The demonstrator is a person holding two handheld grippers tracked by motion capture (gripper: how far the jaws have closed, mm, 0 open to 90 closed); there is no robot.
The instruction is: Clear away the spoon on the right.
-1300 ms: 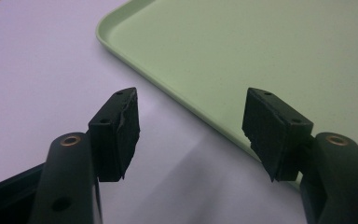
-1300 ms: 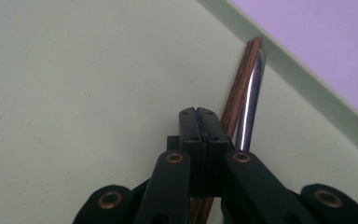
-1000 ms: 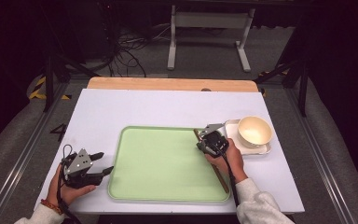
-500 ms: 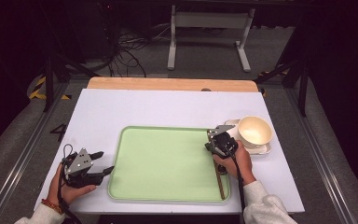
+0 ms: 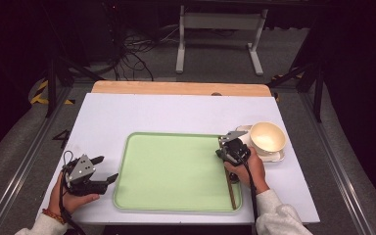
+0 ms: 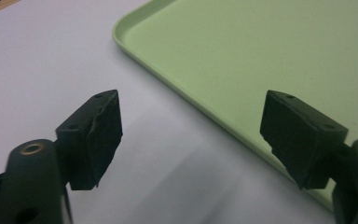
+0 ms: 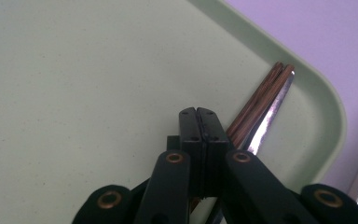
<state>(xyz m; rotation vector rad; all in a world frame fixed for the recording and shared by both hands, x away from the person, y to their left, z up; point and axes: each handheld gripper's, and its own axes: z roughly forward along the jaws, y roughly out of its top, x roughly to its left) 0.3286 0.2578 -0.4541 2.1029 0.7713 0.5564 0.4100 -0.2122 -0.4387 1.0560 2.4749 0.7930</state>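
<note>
I count one green tray point(image 5: 176, 176), one pair of brown chopsticks point(image 5: 230, 188) lying inside its right rim, and one cream bowl point(image 5: 268, 138) on one saucer point(image 5: 277, 157). My left gripper point(image 6: 191, 135) has just been opening on nothing; my right gripper point(image 7: 198, 114) is closed beside the chopsticks. The table point(image 5: 152, 115) is white, the room dark.

The tray's point(image 5: 171, 171) floor lies bare across its left and middle, open to a pass from above. Along its right wall lie the chopsticks point(image 5: 229, 183), with the right gripper point(image 5: 225, 144) over them. The cup point(image 5: 268, 138) on its saucer point(image 5: 276, 156) stands just right of the tray. The table point(image 5: 142, 112) beyond is bare.
</note>
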